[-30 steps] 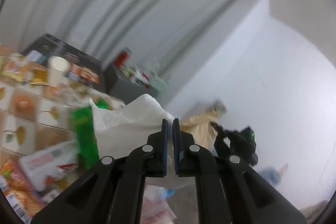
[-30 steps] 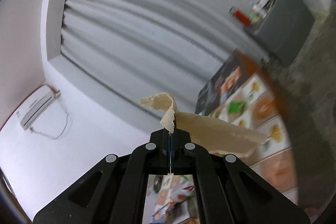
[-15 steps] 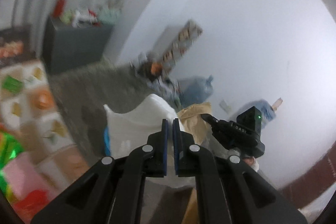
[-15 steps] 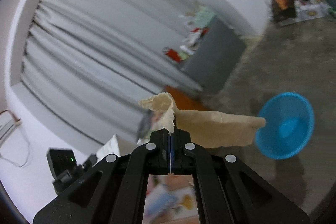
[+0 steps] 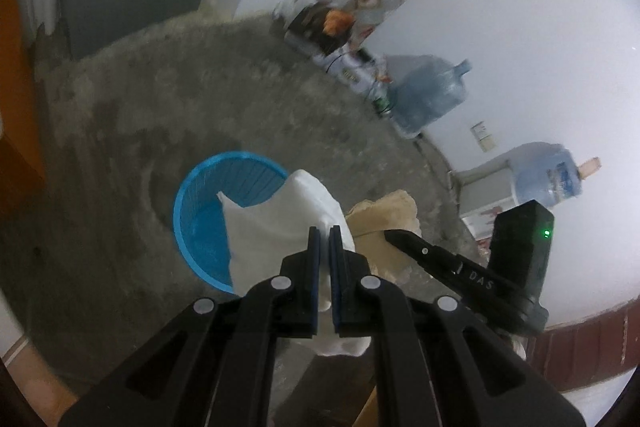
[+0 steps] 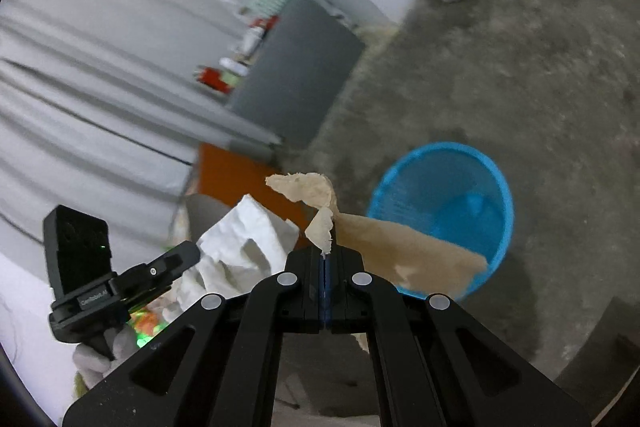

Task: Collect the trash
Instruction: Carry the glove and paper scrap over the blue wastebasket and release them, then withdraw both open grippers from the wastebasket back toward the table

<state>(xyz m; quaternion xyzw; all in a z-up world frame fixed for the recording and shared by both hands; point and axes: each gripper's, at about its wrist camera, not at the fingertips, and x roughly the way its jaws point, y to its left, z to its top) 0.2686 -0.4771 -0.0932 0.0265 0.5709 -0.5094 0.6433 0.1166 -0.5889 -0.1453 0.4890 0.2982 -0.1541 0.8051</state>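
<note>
the left gripper (image 5: 325, 231) has its jaws pinched almost together on a crumpled white tissue (image 5: 280, 219); a thin slit shows between the blue-lined pads, and the white paper fills it and bulges out ahead and below. the right gripper (image 6: 325, 251) is clamped fully closed on a torn piece of brown paper (image 6: 400, 247), whose ragged top curls up above the tips while the rest trails off to the right.

both pieces of trash hang in the air over a grey concrete floor (image 5: 200, 87). a blue plastic basket (image 5: 224, 187) stands on that floor, open side up. in the left wrist view the white tissue overlaps the basket's right rim; in the right wrist view the trailing end of the brown paper overlaps the basket's near left rim (image 6: 496, 187). whether either scrap is actually above the opening, i cannot tell.

the two tools are close beside each other: the right one, with its green light, shows at the right of the left wrist view with the brown paper at its tip, and the left one shows at the lower left of the right wrist view, with a white-gloved hand (image 6: 100, 355) under it.

further off, a large water bottle (image 5: 428, 95) lies by the white wall, a dark grey cabinet (image 6: 296, 75) stands near pale curtains (image 6: 100, 67), and an orange board (image 6: 240, 179) shows behind the brown paper. much of the background is blurred.
</note>
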